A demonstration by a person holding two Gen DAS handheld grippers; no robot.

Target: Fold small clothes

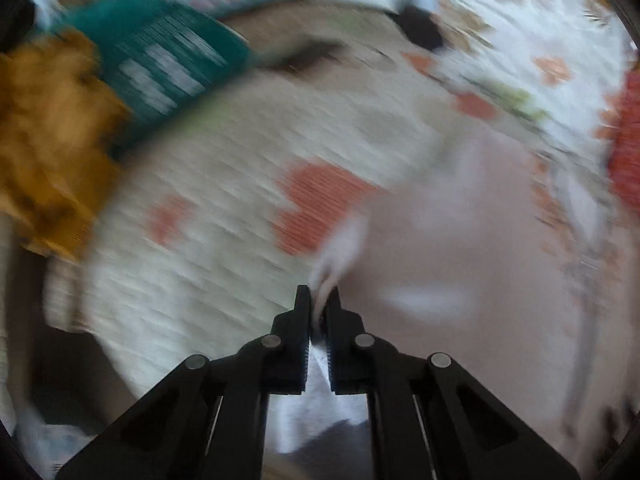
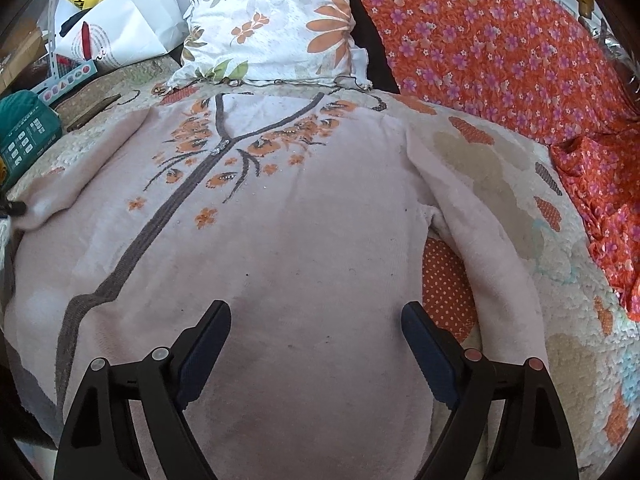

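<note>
A pale pink zip cardigan [image 2: 304,216] with orange flowers and a grey zipper band lies spread face up on the patterned bedspread [image 2: 560,320]. Its right sleeve [image 2: 472,216] runs down along the body. My right gripper [image 2: 316,312] is open and empty, hovering just over the lower body of the cardigan. In the blurred left wrist view, my left gripper [image 1: 319,294] is shut on a pinched edge of the pink cardigan [image 1: 460,248], with the fabric stretching away to the right.
A flowered pillow [image 2: 276,24] lies behind the collar. An orange flowered cloth [image 2: 520,60] covers the right side. A teal box [image 2: 24,132], white bags [image 2: 120,20] and a mustard garment [image 1: 44,132] sit at the left.
</note>
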